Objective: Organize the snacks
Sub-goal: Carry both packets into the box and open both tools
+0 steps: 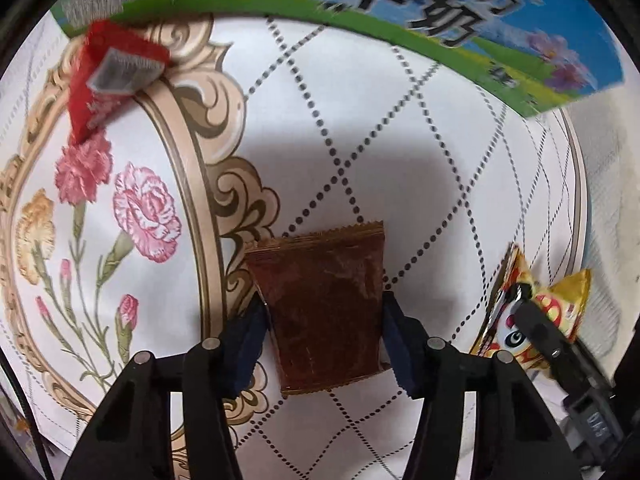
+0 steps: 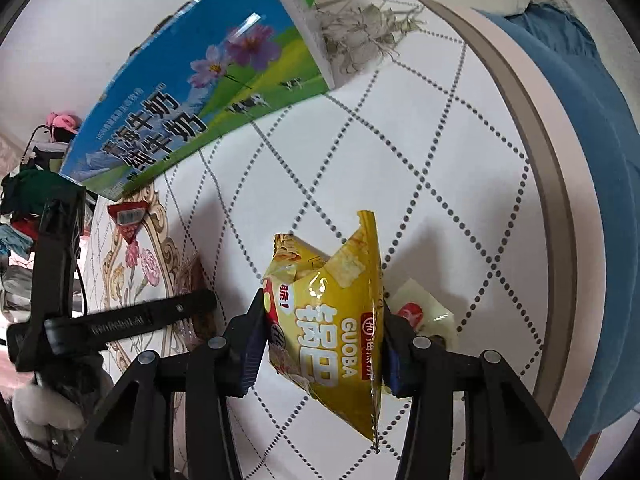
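Two snacks are gripped: brown packet (image 1: 324,304) by left gripper (image 1: 324,332), yellow packet (image 2: 332,320) by right gripper (image 2: 324,340), above the bench (image 1: 360,120). Red packet (image 1: 104,84) and another snack (image 2: 424,316) remain unsorted beside the milk carton (image 2: 192,108).

We are looking down on a round table (image 2: 532,128) wearing a white cloth (image 1: 360,140) with dotted diamonds and printed carnations; blue bedding (image 2: 592,160) is lying beyond it, and a clothes pile (image 2: 24,200) is sitting at left
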Action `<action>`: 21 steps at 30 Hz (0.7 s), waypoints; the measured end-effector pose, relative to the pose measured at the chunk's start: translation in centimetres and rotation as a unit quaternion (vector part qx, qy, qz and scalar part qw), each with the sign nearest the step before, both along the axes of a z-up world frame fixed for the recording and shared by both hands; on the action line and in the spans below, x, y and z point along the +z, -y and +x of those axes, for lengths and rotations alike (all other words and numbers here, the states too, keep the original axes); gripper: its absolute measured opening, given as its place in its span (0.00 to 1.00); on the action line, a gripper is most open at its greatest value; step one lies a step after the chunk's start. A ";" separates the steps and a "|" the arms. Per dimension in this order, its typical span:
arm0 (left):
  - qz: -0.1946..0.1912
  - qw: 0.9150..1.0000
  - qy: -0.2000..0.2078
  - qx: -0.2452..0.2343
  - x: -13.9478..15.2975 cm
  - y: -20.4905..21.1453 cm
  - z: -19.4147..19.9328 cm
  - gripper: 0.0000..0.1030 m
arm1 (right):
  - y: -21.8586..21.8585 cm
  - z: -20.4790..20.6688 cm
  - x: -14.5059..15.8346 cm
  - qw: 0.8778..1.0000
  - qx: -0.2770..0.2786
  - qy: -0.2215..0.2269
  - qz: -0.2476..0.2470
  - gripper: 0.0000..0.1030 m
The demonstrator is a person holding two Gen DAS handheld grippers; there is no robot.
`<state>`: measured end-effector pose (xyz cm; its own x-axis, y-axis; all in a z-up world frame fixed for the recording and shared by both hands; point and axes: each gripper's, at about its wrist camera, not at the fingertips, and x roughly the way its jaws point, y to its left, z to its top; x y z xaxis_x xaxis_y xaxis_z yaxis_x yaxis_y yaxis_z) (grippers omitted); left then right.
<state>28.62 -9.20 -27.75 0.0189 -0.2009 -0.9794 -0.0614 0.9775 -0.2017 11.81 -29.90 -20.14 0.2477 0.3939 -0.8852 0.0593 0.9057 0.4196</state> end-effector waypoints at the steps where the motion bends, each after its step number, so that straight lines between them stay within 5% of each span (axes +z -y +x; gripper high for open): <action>1: 0.008 1.000 0.007 -0.012 0.2 0.3 -0.2 0.51 | -0.2 0.0 0.2 1.000 0.001 0.002 0.001 0.48; 10: -0.005 0.997 0.068 -0.032 7.3 -1.7 -1.9 0.50 | -0.3 0.7 3.8 0.999 -0.001 0.039 0.019 0.48; 21: -0.028 0.982 0.185 -0.041 20.8 -4.6 4.0 0.50 | -1.3 7.7 13.9 0.988 -0.005 0.144 0.060 0.48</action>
<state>32.57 -4.62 -6.91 0.3525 -0.2704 -0.8959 0.1043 0.9627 -0.2496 19.50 -28.57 -6.20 0.4876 0.4872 -0.7245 -0.0692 0.8488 0.5242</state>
